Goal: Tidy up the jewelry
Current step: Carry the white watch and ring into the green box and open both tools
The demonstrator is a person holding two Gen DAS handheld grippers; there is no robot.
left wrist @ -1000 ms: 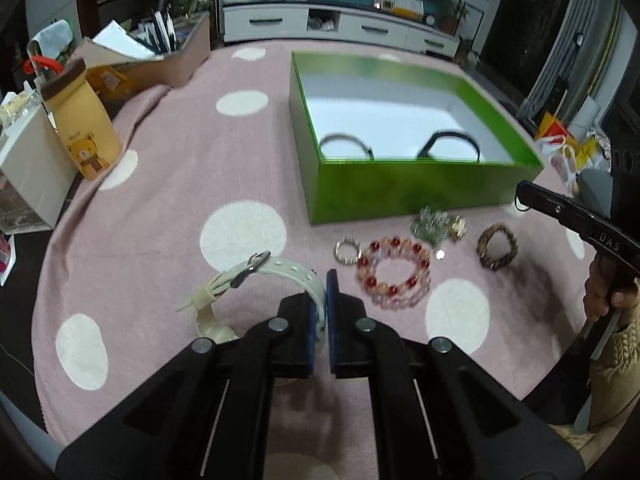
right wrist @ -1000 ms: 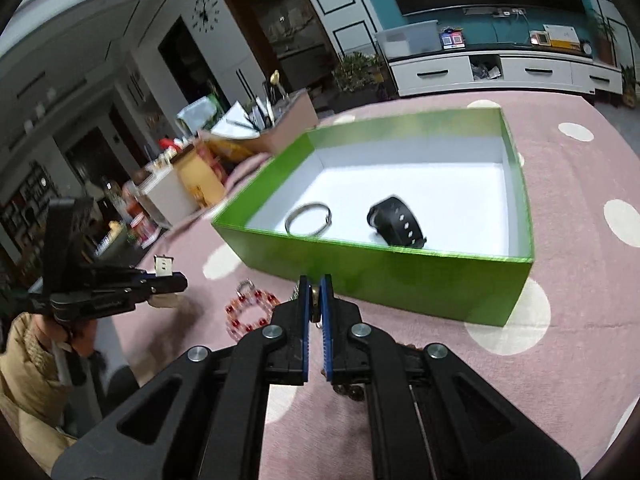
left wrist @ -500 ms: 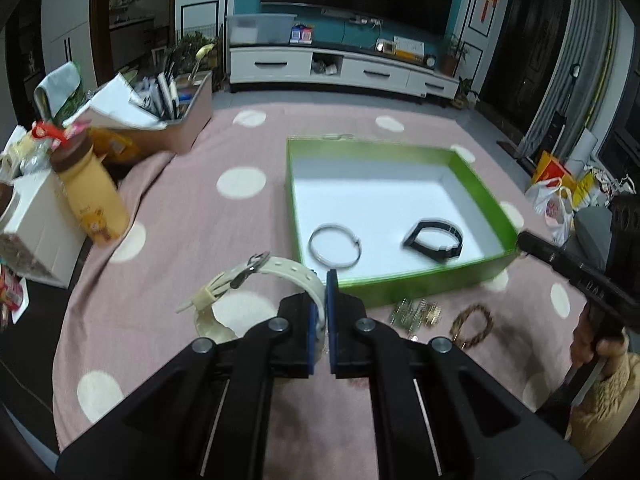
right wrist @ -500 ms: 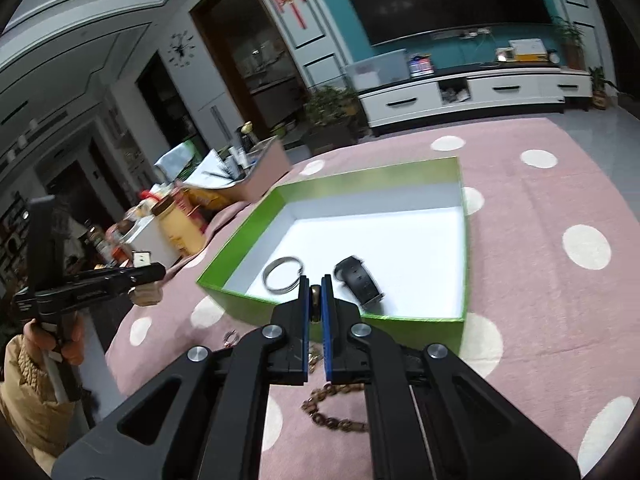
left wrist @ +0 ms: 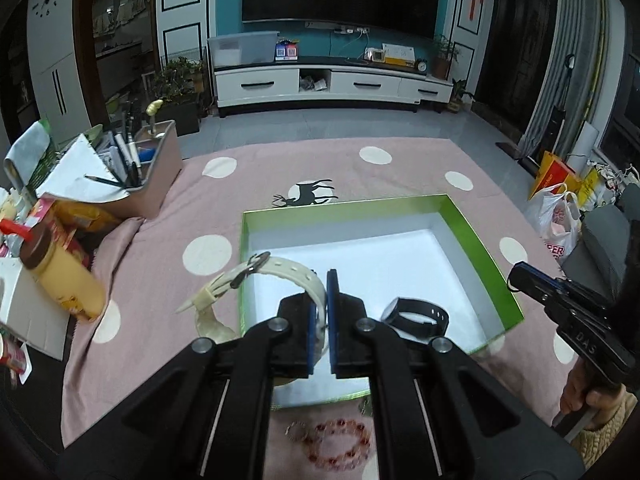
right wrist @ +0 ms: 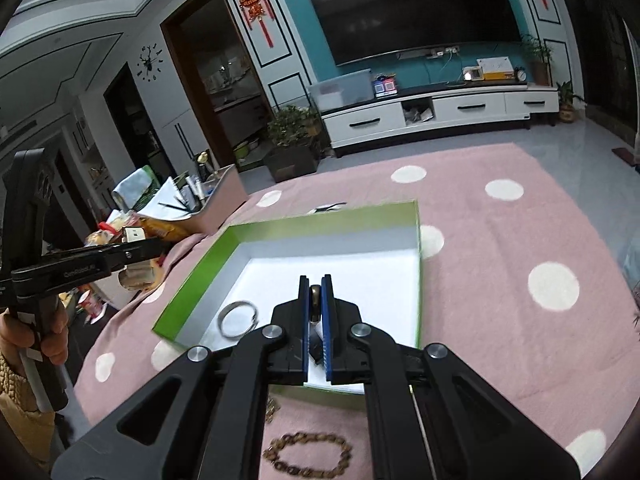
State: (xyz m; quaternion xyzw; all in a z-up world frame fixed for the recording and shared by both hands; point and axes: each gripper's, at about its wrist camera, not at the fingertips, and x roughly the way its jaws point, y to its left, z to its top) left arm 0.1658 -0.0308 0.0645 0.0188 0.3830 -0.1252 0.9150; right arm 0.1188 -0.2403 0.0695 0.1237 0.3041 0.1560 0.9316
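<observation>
My left gripper [left wrist: 323, 280] is shut on the strap of a cream watch [left wrist: 256, 276] and holds it in the air over the near left part of the green box [left wrist: 484, 256]. A black band [left wrist: 416, 316] lies inside the box. My right gripper [right wrist: 315, 285] is shut on a small brass-coloured ring [right wrist: 315, 300], held above the box [right wrist: 192, 276], where a silver bangle [right wrist: 239, 317] lies. A red bead bracelet [left wrist: 338, 442] and a small ring [left wrist: 296, 430] lie on the cloth in front of the box. A brown bead bracelet [right wrist: 308, 454] lies there too.
The table has a pink cloth with white dots [left wrist: 208, 252]. At the left stand a pen box [left wrist: 148, 176], a yellow bottle [left wrist: 64, 276] and a white carton [left wrist: 28, 312]. The right gripper shows at the right edge of the left wrist view [left wrist: 568, 304].
Both grippers have risen and moved forward over the green box with their loads. The loose jewelry on the cloth has dropped to the bottom of both views.
</observation>
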